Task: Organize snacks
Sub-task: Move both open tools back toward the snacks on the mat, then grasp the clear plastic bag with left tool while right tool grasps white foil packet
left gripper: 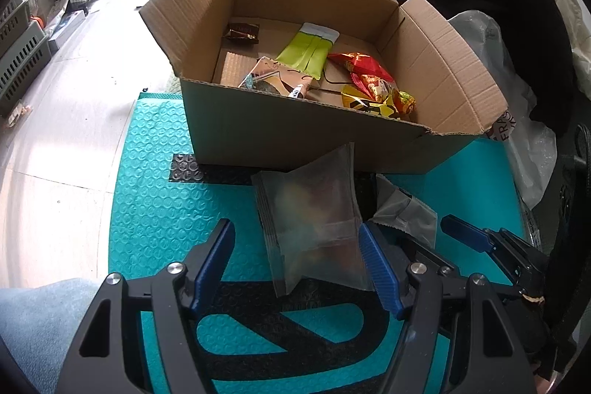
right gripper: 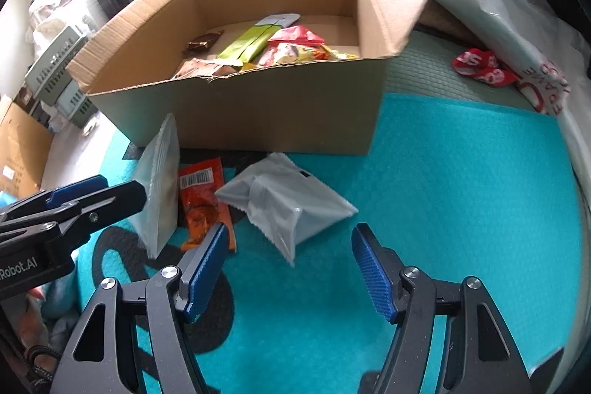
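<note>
Roughly half done: several snacks lay in the cardboard box (left gripper: 303, 135)
Left gripper (left gripper: 297, 257) jaws spread around a frosted packet (left gripper: 314, 209); right gripper (right gripper: 288, 264) released; grey packet (right gripper: 284, 198), orange packet (right gripper: 201, 194) left

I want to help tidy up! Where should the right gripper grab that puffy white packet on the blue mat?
Probably by the crimped bottom edge of the white packet, coming from the near side. That flat sealed strip points toward the open right gripper, while the middle is puffed and creased, so it could slip between the fingers.
</note>
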Demonstrator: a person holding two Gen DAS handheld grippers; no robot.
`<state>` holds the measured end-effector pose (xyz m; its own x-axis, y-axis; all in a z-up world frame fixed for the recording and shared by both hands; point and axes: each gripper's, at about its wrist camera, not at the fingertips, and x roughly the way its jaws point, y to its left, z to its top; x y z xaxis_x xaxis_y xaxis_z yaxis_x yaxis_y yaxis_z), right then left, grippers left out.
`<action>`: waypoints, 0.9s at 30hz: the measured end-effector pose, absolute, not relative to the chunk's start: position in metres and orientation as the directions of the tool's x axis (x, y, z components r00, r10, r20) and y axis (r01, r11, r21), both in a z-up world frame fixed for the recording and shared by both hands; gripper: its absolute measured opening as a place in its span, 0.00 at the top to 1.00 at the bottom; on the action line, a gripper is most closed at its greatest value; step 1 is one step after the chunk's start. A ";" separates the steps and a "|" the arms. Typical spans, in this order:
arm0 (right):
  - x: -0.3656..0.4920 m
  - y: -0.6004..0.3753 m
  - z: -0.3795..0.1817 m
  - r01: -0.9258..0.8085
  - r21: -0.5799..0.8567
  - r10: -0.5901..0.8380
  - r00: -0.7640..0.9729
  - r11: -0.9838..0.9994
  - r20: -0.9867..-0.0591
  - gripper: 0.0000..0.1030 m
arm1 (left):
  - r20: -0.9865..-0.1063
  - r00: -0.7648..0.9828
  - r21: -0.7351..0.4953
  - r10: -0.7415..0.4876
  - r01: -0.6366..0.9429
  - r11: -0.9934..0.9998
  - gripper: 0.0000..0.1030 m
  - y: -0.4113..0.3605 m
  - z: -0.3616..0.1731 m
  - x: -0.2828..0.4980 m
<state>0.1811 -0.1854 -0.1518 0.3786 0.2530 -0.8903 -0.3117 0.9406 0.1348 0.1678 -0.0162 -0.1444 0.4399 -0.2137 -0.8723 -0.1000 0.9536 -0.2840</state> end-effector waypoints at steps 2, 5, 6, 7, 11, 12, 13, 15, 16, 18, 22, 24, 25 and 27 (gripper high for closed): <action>0.188 -0.182 -0.156 -0.342 0.125 0.256 0.371 0.931 -0.893 0.33 | -0.878 0.427 -0.284 -0.218 -0.098 0.954 0.33 -0.016 -0.150 0.172; 0.196 -0.176 -0.161 -0.372 0.090 0.234 0.365 0.924 -0.901 0.33 | -0.872 0.410 -0.324 -0.266 -0.077 0.943 0.33 -0.016 -0.157 0.178; 0.199 -0.174 -0.162 -0.377 0.087 0.234 0.363 0.922 -0.902 0.33 | -0.873 0.402 -0.332 -0.277 -0.073 0.941 0.33 -0.017 -0.159 0.180; 0.201 -0.174 -0.162 -0.383 0.085 0.234 0.362 0.920 -0.902 0.33 | -0.876 0.394 -0.331 -0.278 -0.071 0.941 0.33 -0.018 -0.161 0.182; 0.204 -0.168 -0.165 -0.419 0.065 0.229 0.356 0.906 -0.906 0.32 | -0.876 0.373 -0.361 -0.306 -0.085 0.929 0.33 -0.019 -0.169 0.187; 0.203 -0.167 -0.166 -0.429 0.059 0.226 0.350 0.901 -0.909 0.32 | -0.876 0.367 -0.368 -0.314 -0.088 0.925 0.33 -0.019 -0.170 0.187; 0.203 -0.166 -0.167 -0.437 0.055 0.226 0.348 0.898 -0.910 0.32 | -0.880 0.355 -0.369 -0.315 -0.092 0.925 0.33 -0.020 -0.174 0.189; 0.203 -0.166 -0.169 -0.446 0.051 0.227 0.350 0.893 -0.909 0.32 | -0.887 0.349 -0.351 -0.302 -0.084 0.933 0.33 -0.023 -0.177 0.191; 0.203 -0.166 -0.169 -0.448 0.050 0.227 0.353 0.893 -0.908 0.32 | -0.887 0.356 -0.341 -0.294 -0.075 0.937 0.33 -0.025 -0.176 0.191; 0.201 -0.166 -0.169 -0.453 0.065 0.246 0.352 0.889 -0.903 0.43 | -0.894 0.351 -0.321 -0.280 -0.066 0.945 0.33 -0.029 -0.177 0.193; 0.196 -0.160 -0.169 -0.469 0.064 0.254 0.354 0.881 -0.900 0.60 | -0.897 0.359 -0.298 -0.258 -0.058 0.953 0.33 -0.033 -0.178 0.196; 0.192 -0.158 -0.168 -0.472 0.060 0.253 0.356 0.879 -0.899 0.69 | -0.901 0.359 -0.283 -0.245 -0.058 0.957 0.33 -0.035 -0.177 0.196; 0.191 -0.157 -0.168 -0.470 0.068 0.258 0.355 0.880 -0.898 0.70 | -0.903 0.359 -0.277 -0.238 -0.060 0.959 0.33 -0.035 -0.177 0.196; 0.188 -0.157 -0.168 -0.461 0.079 0.264 0.354 0.884 -0.897 0.74 | -0.907 0.358 -0.261 -0.220 -0.071 0.963 0.37 -0.036 -0.178 0.195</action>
